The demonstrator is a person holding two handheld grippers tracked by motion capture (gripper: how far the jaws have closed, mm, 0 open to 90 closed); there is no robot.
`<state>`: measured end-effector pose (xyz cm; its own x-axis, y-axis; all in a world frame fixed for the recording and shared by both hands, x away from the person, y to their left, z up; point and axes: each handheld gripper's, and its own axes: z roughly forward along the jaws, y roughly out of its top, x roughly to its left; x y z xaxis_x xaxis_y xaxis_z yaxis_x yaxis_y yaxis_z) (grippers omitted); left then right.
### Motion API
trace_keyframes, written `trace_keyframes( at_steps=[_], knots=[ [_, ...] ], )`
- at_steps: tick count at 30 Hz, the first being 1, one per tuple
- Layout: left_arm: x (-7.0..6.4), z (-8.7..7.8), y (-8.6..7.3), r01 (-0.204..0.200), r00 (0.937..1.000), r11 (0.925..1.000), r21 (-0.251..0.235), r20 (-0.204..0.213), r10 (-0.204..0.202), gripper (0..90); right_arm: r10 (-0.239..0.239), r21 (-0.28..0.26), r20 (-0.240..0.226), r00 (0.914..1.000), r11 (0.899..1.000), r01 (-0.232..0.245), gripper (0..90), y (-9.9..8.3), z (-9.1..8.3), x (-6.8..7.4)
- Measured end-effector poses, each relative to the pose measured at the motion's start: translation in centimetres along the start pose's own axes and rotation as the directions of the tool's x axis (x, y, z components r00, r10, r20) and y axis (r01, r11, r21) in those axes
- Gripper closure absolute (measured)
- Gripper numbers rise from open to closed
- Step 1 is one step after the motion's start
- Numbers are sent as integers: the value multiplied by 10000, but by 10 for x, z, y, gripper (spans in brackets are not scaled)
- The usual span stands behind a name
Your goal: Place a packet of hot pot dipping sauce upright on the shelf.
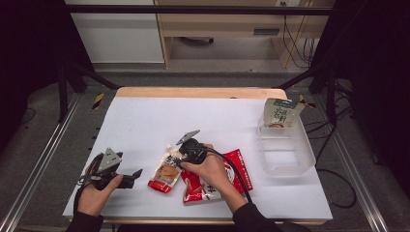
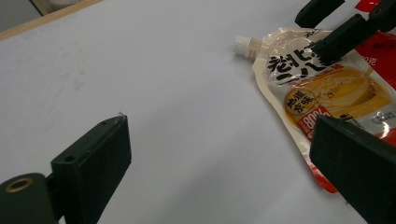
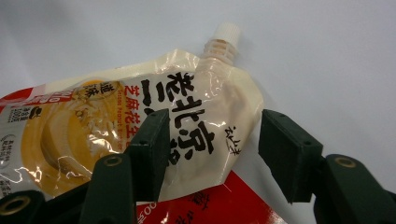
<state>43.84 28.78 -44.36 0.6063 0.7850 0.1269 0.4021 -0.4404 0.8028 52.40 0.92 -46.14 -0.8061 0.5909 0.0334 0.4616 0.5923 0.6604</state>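
A cream spouted sauce pouch (image 1: 166,173) with black lettering and a white cap lies flat on the white table (image 1: 145,121), partly over a red packet (image 1: 215,186). My right gripper (image 1: 176,161) hovers over the pouch's upper end. In the right gripper view it (image 3: 217,149) is open, with one jaw over the pouch (image 3: 140,135) and the other just past its edge. My left gripper (image 1: 135,176) rests low at the table's front left. It (image 2: 219,154) is open and holds nothing, and the pouch (image 2: 322,88) lies to its right.
A clear plastic bin (image 1: 302,159) stands at the table's right side, with a green-and-white pouch (image 1: 281,113) upright at its far end. The red packet (image 3: 219,205) shows under the sauce pouch. The table's wooden far edge (image 1: 198,92) runs along the back.
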Motion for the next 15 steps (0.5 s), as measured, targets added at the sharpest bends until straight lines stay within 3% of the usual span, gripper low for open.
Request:
trace_keyframes(
  at_steps=[4,5,9,11,15],
  knots=[
    [0,2,1,-28,10000,10000,43,51,28,56,200,40,-61,9998,9998,-199,405,0,1,-3],
    [0,3,1,-41,10000,10000,55,73,41,56,369,70,-310,9988,9993,-367,407,-1,3,-4],
    [-1,4,2,-83,9999,9999,78,77,82,56,391,104,-413,9984,9992,-387,427,-1,2,-2],
    [-2,4,2,-107,9999,9999,78,81,106,56,223,50,-385,9990,9997,-222,465,-1,2,-1],
    [-1,4,1,-88,9999,9999,87,106,87,57,-223,-115,56,9997,9997,223,622,0,-2,4]
  ],
)
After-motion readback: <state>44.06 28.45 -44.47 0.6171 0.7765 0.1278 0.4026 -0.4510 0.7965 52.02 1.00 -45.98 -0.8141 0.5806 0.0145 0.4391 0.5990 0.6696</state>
